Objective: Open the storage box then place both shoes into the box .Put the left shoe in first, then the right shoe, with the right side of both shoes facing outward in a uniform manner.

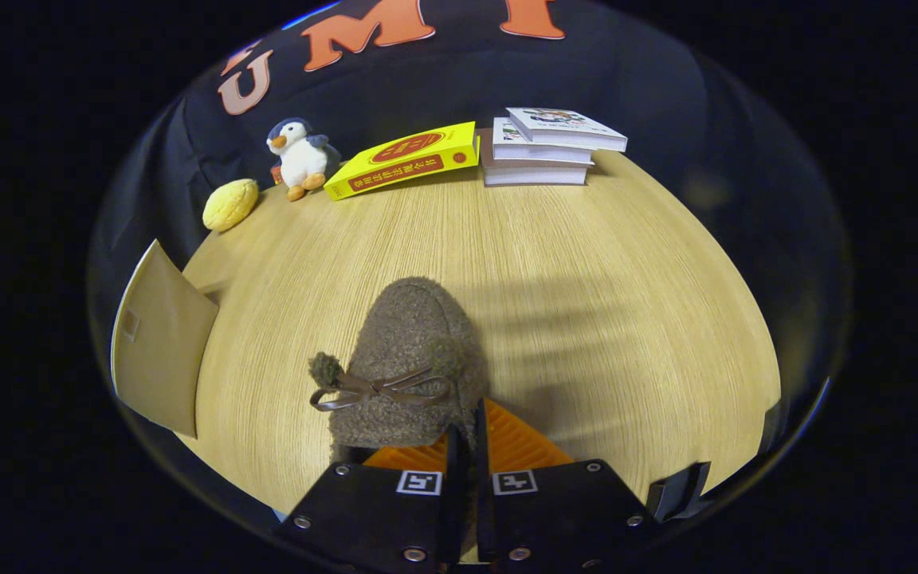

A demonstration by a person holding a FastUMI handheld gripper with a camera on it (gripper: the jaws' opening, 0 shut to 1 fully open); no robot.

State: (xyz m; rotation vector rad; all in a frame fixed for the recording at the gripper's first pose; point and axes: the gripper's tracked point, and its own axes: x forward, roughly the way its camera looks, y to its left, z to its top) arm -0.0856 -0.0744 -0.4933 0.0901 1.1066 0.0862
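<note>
A brown fuzzy shoe with a thin ribbon bow and pom-poms points away from me, toe toward the far side of the wooden table. My gripper is shut on the shoe's heel rim, its two fingers pressed close together on the edge of the opening. The shoe appears lifted or tipped above the table, casting a shadow to its right. To the left stands the tan flap of the storage box, raised and open.
At the table's far side lie a yellow book, a stack of white books, a plush penguin and a yellow round toy. Bare tabletop stretches to the right of the shoe.
</note>
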